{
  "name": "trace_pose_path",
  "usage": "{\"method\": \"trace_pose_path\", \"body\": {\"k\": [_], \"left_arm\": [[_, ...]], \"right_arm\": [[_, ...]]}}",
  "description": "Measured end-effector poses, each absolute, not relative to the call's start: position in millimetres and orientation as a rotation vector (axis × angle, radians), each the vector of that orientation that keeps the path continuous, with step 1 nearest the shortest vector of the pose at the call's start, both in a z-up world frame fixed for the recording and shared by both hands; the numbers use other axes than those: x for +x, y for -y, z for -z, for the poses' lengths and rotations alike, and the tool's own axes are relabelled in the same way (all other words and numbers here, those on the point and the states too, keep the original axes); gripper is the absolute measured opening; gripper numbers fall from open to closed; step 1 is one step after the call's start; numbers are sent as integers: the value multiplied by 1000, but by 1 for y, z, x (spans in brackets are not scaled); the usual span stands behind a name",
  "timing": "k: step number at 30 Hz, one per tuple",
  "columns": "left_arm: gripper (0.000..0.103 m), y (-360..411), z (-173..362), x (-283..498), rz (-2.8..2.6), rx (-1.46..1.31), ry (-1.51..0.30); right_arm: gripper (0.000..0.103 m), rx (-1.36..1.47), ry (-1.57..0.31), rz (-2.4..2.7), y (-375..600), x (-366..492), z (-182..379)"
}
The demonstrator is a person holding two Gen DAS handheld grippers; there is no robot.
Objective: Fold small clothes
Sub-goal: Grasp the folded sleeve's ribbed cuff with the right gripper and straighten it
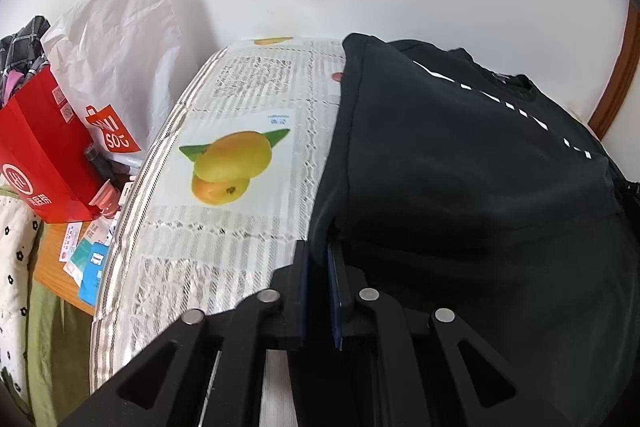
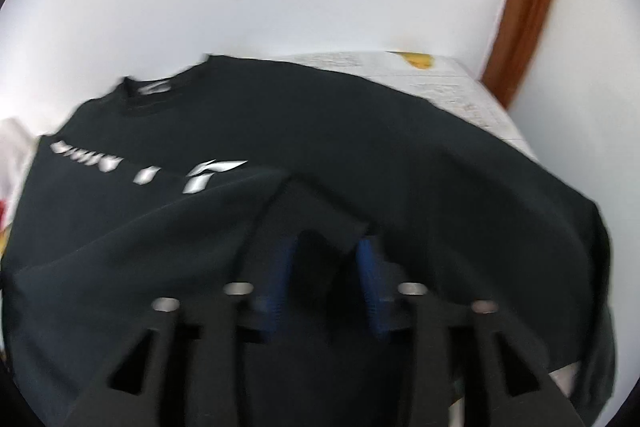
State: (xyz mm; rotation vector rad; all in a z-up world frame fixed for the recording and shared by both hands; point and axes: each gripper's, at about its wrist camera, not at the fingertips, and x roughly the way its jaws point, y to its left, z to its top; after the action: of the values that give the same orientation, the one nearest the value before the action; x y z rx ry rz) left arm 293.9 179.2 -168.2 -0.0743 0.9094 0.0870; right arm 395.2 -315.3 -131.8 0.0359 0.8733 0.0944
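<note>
Left gripper [image 1: 319, 259] sits at 6 o'clock in its own view, jaws nearly together, only a narrow slot between them, and the hem edge of the black T-shirt [image 1: 460, 155] is pinched right in that slot. Solid hold, by the look of it.

Over to the right gripper [image 2: 328, 255], also at 6 o'clock in its view: the blue pads [image 2: 370, 291] stand noticeably apart, and a fold of dark cloth drapes across the tips. That view is smeared with blur, so whether the pads actually bite the fabric I cannot tell.

The shirt itself lies spread on the table [image 1: 240, 235], on its mango-print covering. In the left view it fills everything from 12 round to 5 o'clock; in the right view the collar sits near 10 o'clock and the white lettering [image 2: 216, 175] runs toward 9.

Now the risks, as I judge them. 1 firm grip and 1 doubtful one means the fold could go lopsided: if the right side slips, that corner drops and the hem line skews. A hard pull could also drag the whole shirt across the covering, or bunch the covering itself. And at 9 o'clock in the left view, the red bag [image 1: 44, 155] and white bag [image 1: 116, 43] crowd the table's edge.
</note>
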Motion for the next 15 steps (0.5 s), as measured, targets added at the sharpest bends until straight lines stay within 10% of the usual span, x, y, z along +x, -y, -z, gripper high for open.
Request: {"method": "trace_pose_path", "body": {"k": [5,15], "left_arm": [[22,-175,163,278,-79,-90,-908],[32,-166,171,260,-88,-92,-928]], "right_arm": [[52,34,-911,-97,314,388,155],[7,99,-857,-193,322,364,137]]}}
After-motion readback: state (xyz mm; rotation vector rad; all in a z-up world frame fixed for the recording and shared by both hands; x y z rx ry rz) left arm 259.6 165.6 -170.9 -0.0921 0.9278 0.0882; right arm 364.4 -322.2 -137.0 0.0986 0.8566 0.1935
